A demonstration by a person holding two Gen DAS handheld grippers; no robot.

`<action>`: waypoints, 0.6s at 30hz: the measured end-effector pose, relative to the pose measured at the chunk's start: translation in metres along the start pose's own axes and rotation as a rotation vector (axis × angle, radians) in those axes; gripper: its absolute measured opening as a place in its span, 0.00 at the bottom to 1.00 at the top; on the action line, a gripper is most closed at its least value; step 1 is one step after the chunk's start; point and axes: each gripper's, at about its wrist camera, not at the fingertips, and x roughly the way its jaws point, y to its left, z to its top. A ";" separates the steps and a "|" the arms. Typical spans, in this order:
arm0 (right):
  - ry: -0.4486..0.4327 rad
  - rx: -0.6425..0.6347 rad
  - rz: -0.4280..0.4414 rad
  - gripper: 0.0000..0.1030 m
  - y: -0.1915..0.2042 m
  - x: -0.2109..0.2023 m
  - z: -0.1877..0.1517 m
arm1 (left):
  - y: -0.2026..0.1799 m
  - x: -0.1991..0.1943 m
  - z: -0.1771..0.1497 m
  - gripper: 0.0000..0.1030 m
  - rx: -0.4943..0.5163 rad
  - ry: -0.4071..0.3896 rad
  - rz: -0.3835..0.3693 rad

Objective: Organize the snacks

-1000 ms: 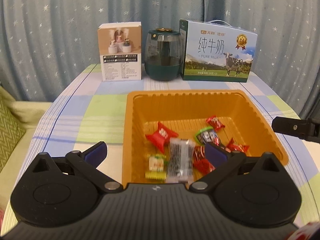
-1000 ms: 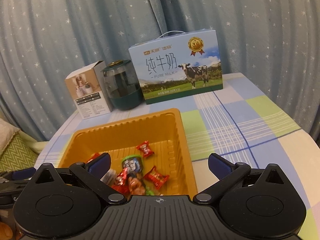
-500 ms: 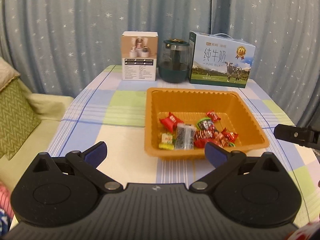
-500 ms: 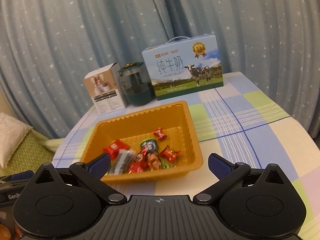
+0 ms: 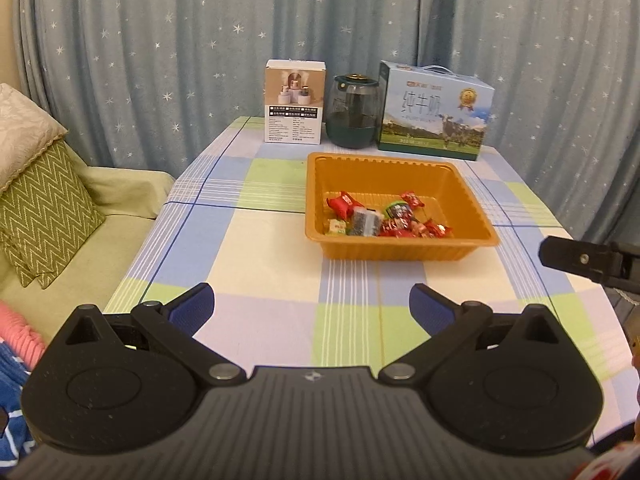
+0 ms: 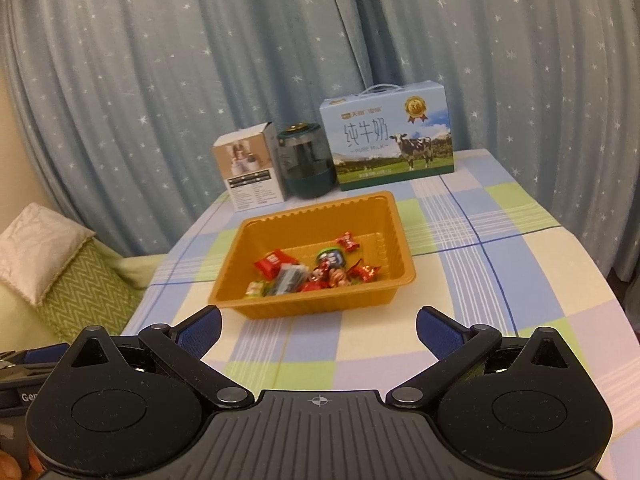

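Moved: both grippers have pulled back from the orange tray (image 5: 400, 250)
Left gripper (image 5: 312, 308): level, jaws wide, empty
Right gripper (image 6: 318, 328): same
Snacks (image 6: 316, 270): in the tray, well ahead

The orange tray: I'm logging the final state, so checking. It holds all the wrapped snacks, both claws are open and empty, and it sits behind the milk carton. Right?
Not quite. The orange tray sits in front of the milk carton, nearer the claws; the left wrist view shows this. The rest stands: the wrapped snacks lie in it, and the left claw and right claw are open and empty.
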 end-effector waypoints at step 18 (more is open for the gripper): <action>-0.022 -0.097 -0.023 1.00 0.037 -0.105 -0.022 | -0.004 -0.102 -0.022 1.00 0.007 -0.040 -0.024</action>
